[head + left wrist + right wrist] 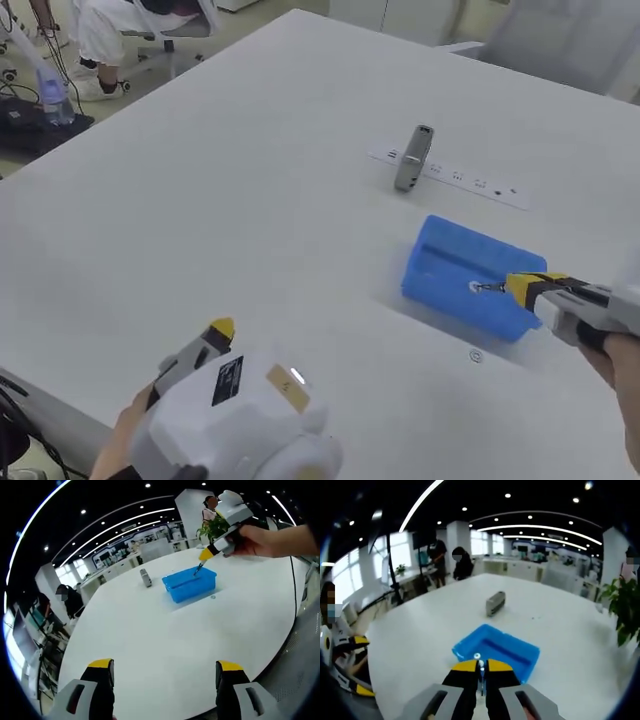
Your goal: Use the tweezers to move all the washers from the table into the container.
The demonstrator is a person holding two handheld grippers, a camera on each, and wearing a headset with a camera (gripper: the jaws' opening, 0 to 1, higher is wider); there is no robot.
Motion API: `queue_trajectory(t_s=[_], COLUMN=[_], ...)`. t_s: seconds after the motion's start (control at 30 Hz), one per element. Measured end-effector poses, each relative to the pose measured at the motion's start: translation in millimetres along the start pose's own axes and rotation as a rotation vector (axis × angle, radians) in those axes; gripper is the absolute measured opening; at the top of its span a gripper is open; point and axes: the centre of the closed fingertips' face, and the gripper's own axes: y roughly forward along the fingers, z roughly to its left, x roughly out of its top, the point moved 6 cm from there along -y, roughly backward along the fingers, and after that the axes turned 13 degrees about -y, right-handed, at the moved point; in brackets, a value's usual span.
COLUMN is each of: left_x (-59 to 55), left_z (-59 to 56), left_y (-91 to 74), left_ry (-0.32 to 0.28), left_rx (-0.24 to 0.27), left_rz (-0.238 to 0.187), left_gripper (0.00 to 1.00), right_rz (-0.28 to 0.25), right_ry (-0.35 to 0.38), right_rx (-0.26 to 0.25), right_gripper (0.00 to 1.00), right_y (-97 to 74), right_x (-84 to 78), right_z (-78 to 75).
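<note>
A blue container (455, 262) sits on the white table (250, 230). My right gripper (520, 288) is shut on thin tweezers (491, 288), whose tip holds a small washer (474, 288) over the container. In the right gripper view the closed jaws of my right gripper (481, 666) hold the tweezers (480, 672), and the washer (477, 656) hangs above the container (505, 652). Another washer (476, 356) lies on the table just in front of the container. My left gripper (222, 332) stays low at the near left, open and holding nothing (165, 667).
A grey metal block (412, 158) stands on a flush white socket strip (470, 182) beyond the container. A person sits on a chair (150, 35) past the far left table edge. The near table edge runs at lower left.
</note>
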Motion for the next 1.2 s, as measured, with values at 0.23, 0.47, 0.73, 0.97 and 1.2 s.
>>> queue_trajectory(t_s=[0.23, 0.47, 0.73, 0.97, 1.2], left_x=[-0.6, -1.1, -1.2, -1.1, -0.8], left_z=[0.0, 0.4, 0.7, 0.8, 0.6], left_y=[0.4, 0.7, 0.4, 0.0, 0.1], left_ry=[0.002, 0.001, 0.001, 0.001, 0.001], left_rx=[0.001, 0.004, 0.005, 0.005, 0.004], left_rz=[0.004, 0.007, 0.007, 0.008, 0.007], left_gripper=[0.85, 0.85, 0.85, 0.85, 0.85], right_rz=[0.081, 0.143, 0.202, 0.204, 0.162], right_ry=[-0.046, -0.086, -0.079, -0.044, -0.031], right_rx=[0.011, 0.053, 0.072, 0.076, 0.060], right_gripper=[0.01, 0.01, 0.01, 0.02, 0.02], right_y=[29.4, 48.6, 57.3, 52.5, 36.9], right_x=[-10.5, -15.0, -19.6, -19.3, -9.1], right_z=[-9.8, -8.2, -5.1, -6.2, -13.1])
